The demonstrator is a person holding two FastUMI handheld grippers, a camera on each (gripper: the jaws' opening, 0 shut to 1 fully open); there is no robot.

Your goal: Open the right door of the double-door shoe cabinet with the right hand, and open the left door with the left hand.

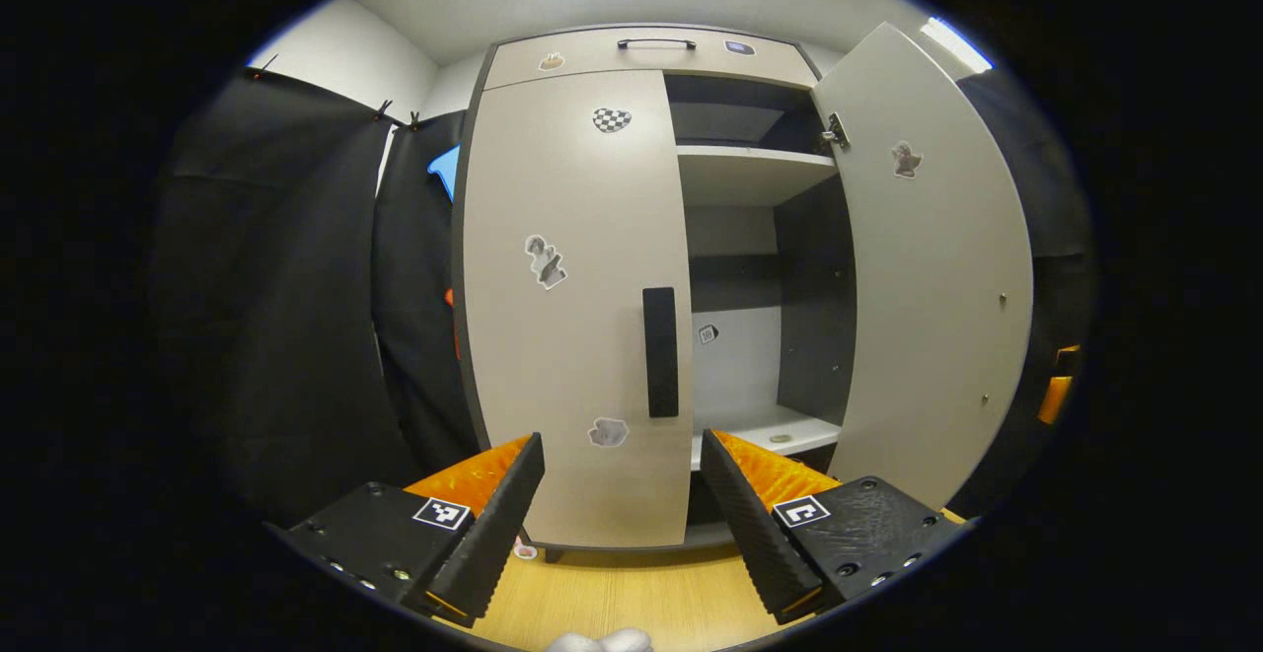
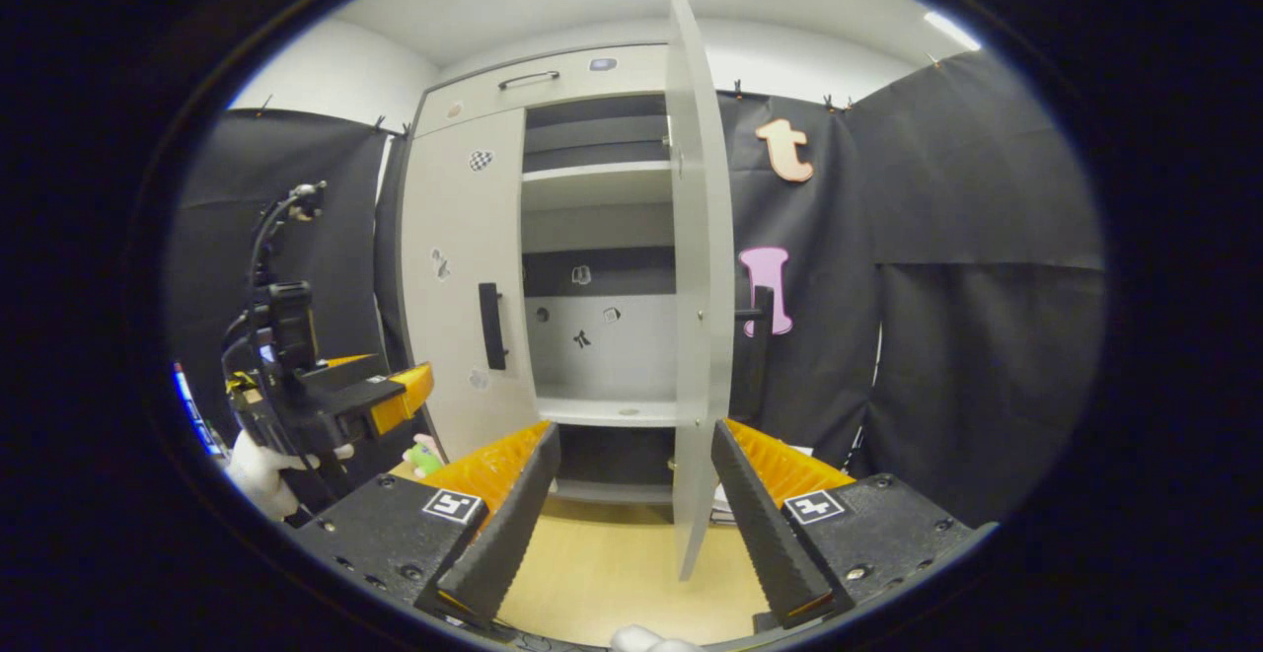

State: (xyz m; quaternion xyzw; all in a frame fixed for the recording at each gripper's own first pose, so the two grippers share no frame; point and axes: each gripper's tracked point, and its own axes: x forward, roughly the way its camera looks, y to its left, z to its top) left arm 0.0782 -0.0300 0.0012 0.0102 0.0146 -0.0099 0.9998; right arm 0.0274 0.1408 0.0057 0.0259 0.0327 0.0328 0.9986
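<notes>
Grey right door (image 2: 699, 277) swung open, left door (image 1: 577, 307) closed; left gripper (image 1: 622, 504) and right gripper (image 2: 636, 509) both spread wide, holding nothing.

L claw (image 1: 622, 470): two wedge fingers w/ ribbed inner faces, black blocks behind w/ screws, a square black-and-white marker tag on each. R claw (image 2: 636, 460): same build. In right gripper view, L claw (image 2: 400, 391) shows far left w/ black cables looping above; white glove (image 2: 259, 470) on hand.

Both views face the shoe cabinet (image 1: 582, 307), left nearer
</notes>
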